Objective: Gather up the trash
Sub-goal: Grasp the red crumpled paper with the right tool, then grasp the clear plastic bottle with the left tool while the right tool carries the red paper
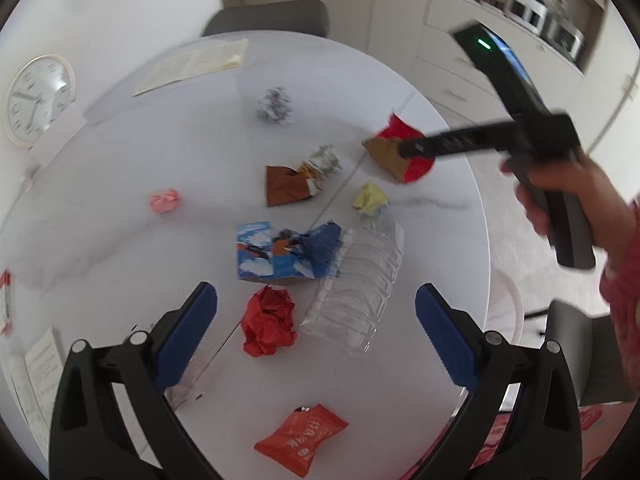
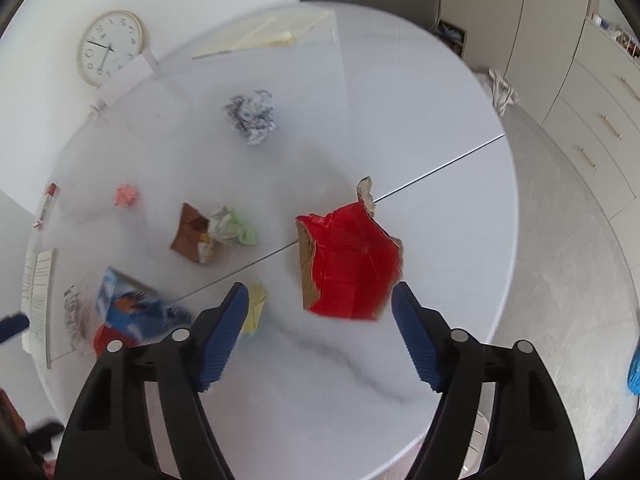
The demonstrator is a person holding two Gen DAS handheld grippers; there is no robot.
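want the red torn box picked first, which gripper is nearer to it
Right. The right gripper hangs open just above the red torn box; the left gripper is open over the clear bottle, farther away.

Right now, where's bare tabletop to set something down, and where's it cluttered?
Bare: the near right of the table, below the red torn paper; also the far right, past the grey paper ball.
Crowded: left centre, around the blue carton, clear bottle and red crumpled paper.

Bare table (image 2: 440,128) right of red wrapper (image 2: 352,264) — trash crowds left.
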